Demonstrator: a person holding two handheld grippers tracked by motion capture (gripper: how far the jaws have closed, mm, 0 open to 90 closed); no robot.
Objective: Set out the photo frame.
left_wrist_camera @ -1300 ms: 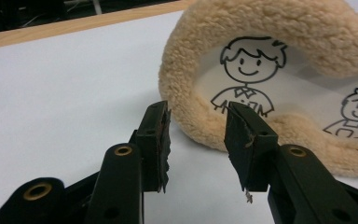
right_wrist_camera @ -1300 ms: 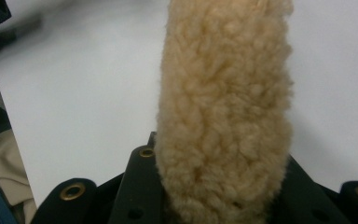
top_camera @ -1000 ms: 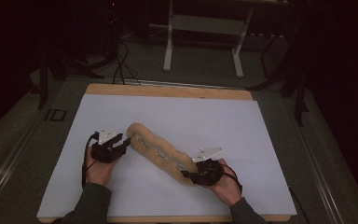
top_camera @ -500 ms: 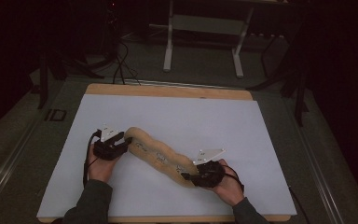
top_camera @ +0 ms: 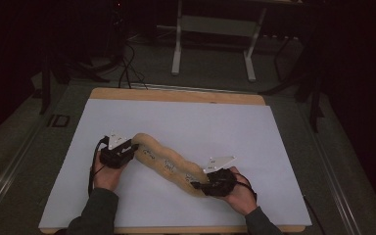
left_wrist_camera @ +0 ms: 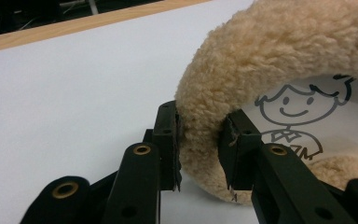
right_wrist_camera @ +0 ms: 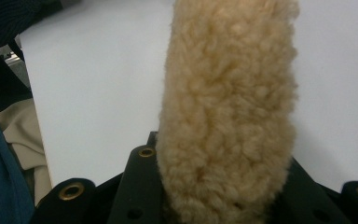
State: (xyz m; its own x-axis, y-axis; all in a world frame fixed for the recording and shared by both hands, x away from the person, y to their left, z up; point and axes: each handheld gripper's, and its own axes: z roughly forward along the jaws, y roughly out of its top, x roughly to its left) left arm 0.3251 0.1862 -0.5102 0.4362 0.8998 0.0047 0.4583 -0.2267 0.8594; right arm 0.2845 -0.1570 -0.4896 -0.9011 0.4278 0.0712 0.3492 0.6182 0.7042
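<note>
1. Long tan fluffy cloth roll (top_camera: 169,164), soft like a teddy bear, lying on the big white table sheet (top_camera: 186,122).
2. Stretched in a wavy line from lower right up to upper left in the high view, near the front part of the sheet.
3. Left black two-jaw gripper (top_camera: 127,152) at the roll's left end, held in the left hand (top_camera: 106,175).
4. Jaws just closing in; now pinching the fuzzy edge of the roll (left_wrist_camera: 200,135), one black pad on each side, fur squeezed thin between them in the left gripper view.
5. Smooth white inside of the roll (left_wrist_camera: 303,112) seen under the fluffy arch, with a little drawn smiling cartoon child (left_wrist_camera: 296,109) in black lines.
6. Right black two-jaw gripper (top_camera: 206,185) at the roll's other end, held in the right hand (top_camera: 238,193).
7. Pressed onto that end: in the right gripper view the tan fur (right_wrist_camera: 228,107) fills the gap between both jaws and bulges over them.
8. Light wooden table edge (top_camera: 176,95) past the far side of the white sheet.
9. Dark floor with a grey metal stand (top_camera: 215,29) and black cables (top_camera: 125,68) behind the table.
</note>
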